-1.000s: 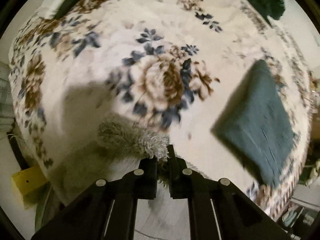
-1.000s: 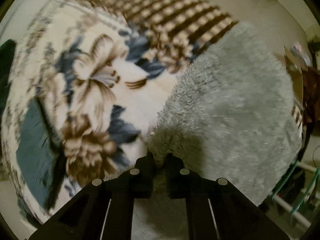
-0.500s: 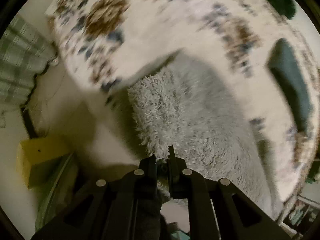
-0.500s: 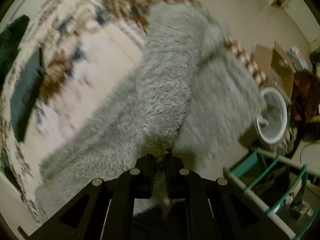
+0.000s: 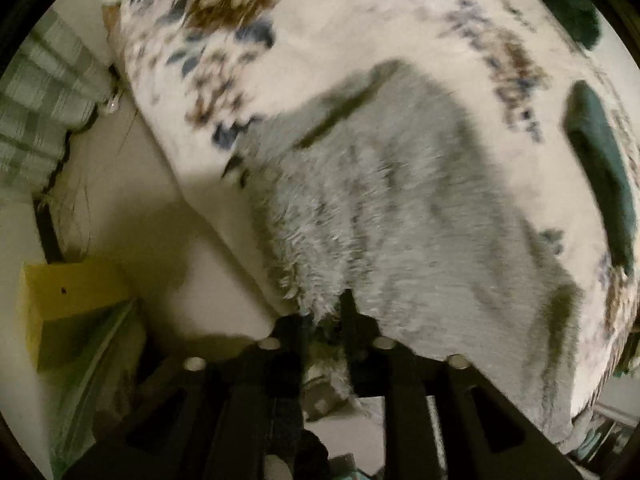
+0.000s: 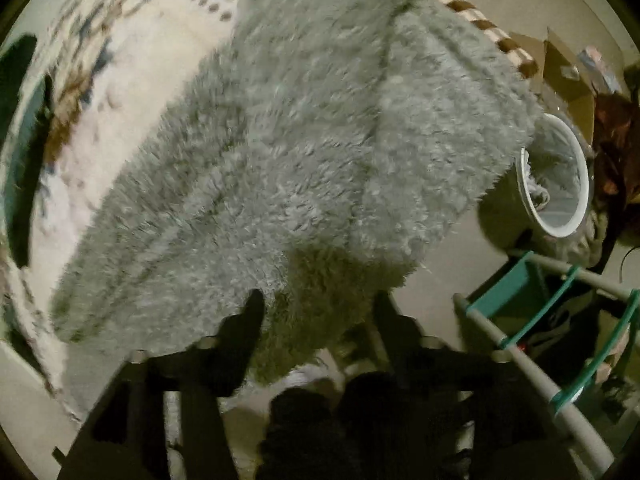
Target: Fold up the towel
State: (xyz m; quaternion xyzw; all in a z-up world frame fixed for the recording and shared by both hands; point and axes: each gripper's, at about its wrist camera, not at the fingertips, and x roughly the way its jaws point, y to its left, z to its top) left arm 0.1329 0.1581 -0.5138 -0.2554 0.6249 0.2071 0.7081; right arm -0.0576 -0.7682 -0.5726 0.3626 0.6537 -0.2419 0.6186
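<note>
A fluffy grey towel (image 5: 400,208) lies draped over the edge of a bed covered by a floral blanket (image 5: 320,32). My left gripper (image 5: 322,316) is shut on the towel's near edge, with pile bunched between its fingers. In the right wrist view the same grey towel (image 6: 300,140) fills the middle, spread across the floral blanket (image 6: 132,80) and hanging off the bed's side. My right gripper (image 6: 316,304) stands open with its fingers wide apart; the towel's lower edge hangs loose between them.
A folded dark green towel (image 5: 600,168) lies on the bed farther back, and is also seen as the dark green towel (image 6: 20,148). A yellow box (image 5: 68,292) sits on the floor at left. A white bucket (image 6: 556,176), a cardboard box (image 6: 560,68) and a teal rack (image 6: 520,300) stand at right.
Both grippers pulled the towel's edge back over the bed's side toward the floor. The right gripper, shut on the towel before, has opened. The left one keeps its hold.
</note>
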